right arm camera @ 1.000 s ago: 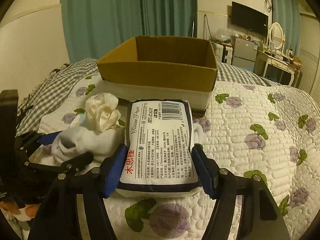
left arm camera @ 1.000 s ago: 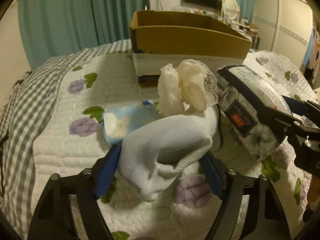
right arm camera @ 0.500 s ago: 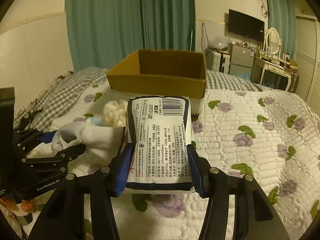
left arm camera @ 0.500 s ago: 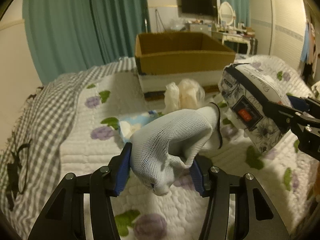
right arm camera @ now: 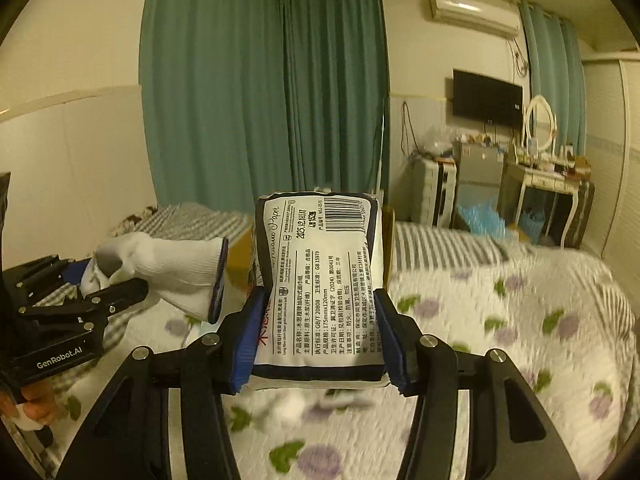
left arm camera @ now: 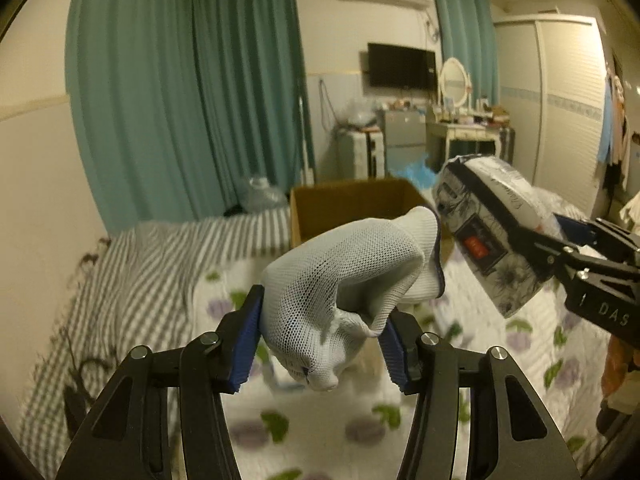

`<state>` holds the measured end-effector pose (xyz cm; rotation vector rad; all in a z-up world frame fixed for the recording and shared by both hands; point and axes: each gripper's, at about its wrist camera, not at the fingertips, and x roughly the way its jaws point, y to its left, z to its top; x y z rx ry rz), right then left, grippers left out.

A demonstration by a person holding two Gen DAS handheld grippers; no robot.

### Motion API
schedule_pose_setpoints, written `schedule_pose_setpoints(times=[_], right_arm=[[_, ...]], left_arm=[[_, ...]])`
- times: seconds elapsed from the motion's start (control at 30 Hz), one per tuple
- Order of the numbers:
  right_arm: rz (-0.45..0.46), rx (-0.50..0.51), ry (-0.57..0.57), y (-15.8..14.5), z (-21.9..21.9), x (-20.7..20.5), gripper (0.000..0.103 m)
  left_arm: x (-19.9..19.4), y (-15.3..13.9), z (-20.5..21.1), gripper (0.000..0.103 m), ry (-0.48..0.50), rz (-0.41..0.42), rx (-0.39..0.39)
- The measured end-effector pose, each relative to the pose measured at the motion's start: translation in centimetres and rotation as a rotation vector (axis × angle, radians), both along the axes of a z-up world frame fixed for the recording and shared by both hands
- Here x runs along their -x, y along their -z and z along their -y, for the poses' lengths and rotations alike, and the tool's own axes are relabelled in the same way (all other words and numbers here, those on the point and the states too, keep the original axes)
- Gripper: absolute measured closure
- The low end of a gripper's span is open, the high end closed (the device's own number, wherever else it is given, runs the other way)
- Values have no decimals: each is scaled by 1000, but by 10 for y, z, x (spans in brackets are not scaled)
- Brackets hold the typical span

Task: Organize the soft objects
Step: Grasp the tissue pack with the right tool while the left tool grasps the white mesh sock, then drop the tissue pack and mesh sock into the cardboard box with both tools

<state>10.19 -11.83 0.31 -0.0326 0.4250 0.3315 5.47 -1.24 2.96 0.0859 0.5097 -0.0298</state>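
My left gripper (left arm camera: 320, 340) is shut on a white knit sock (left arm camera: 352, 272) and holds it high above the bed. The sock also shows at the left of the right wrist view (right arm camera: 168, 272). My right gripper (right arm camera: 320, 340) is shut on a pack of tissue paper (right arm camera: 320, 280), also raised; the pack shows at the right of the left wrist view (left arm camera: 488, 236). The open cardboard box (left arm camera: 344, 204) stands on the bed behind the sock, mostly hidden by the pack in the right wrist view.
The bed has a white quilt with purple flowers (right arm camera: 500, 340) and a grey checked blanket (left arm camera: 140, 264) on the left. A small white ball of fabric (right arm camera: 288, 412) lies blurred on the quilt below the pack. Teal curtains, a dresser and a wardrobe stand behind.
Both grippers have lifted their loads well above the bed and tilted up, so the box now sits lower and farther in view. The lace bundle and blue pack have dropped out of the left view.
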Motion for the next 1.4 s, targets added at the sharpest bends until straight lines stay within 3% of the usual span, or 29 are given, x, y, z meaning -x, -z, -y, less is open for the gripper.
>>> schedule_pose_setpoints(times=[0.17,0.37,0.57,0.67,0.83,0.93,1.03,1.17,1.4], right_arm=[[41,8,-6,-26,-7,-42,51],[36,31,-4,-35,-22,-117,51],[-54,13,18,-3,-27,-204,51],[-88,-10,17,18,-23,-228,50],[-88,-80,10,42,-9,-239,40],[-74,-110,20,44,-3,-239,18],[-51,-114,29,37,1,-230,16],[-12,-107,30,14,4,-207,15],[74,-77,28,-50,18,-141,10]], left_arm=[[-46,-10,5,51,-4,2,-3],[-117,-5,13,51,-20,-28,-45],[-182,39,19,51,-32,-110,-58],[-200,64,22,46,-32,-135,-79],[-209,70,32,46,-24,-143,-68],[-205,67,36,43,-19,-157,-49],[-198,59,43,42,-8,-153,-48],[-174,33,48,34,-21,-115,-74],[-104,-34,48,33,-15,2,-43]])
